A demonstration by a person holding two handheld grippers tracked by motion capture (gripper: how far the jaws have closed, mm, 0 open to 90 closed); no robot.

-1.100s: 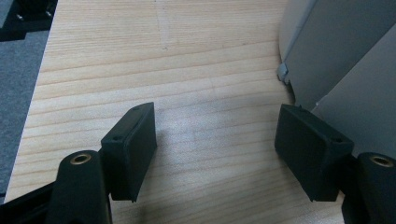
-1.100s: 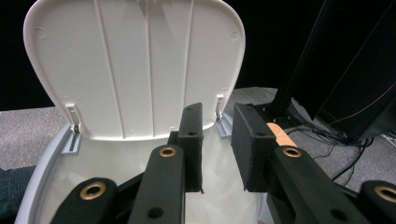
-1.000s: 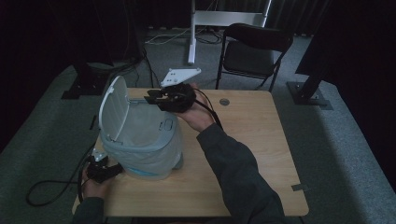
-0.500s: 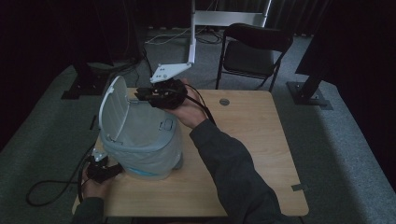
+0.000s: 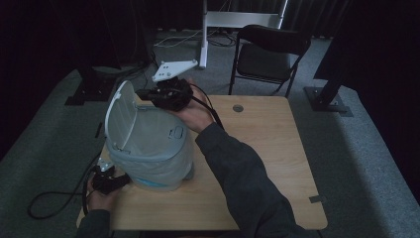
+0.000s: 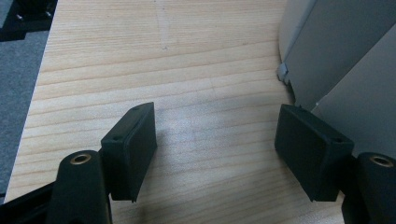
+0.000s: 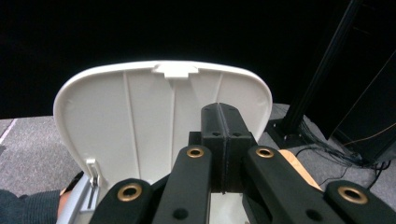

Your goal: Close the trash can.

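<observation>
A pale grey bin (image 5: 153, 148) stands on the left of the wooden table (image 5: 267, 163), its hinged lid (image 5: 119, 116) raised upright. My right gripper (image 5: 143, 93) hovers over the bin's far rim and points at the lid (image 7: 140, 121). Its jaws have just been closing, and in the right gripper view the right gripper (image 7: 223, 116) is shut, pads pressed together with nothing between them. My left gripper (image 5: 121, 179) rests low at the bin's near left foot. In its own view the left gripper (image 6: 217, 140) is open over bare table (image 6: 163, 56), with the bin wall (image 6: 336, 60) beside its right jaw.
A black folding chair (image 5: 270, 49) and a white stand post (image 5: 203, 34) stand behind the table. A cable (image 5: 44, 203) loops on the carpet at the left. A round grommet (image 5: 238, 107) sits near the table's far edge.
The right gripper has moved left and a little up, from beside the bin's far rim to over the opening near the lid. The left gripper has stayed put.
</observation>
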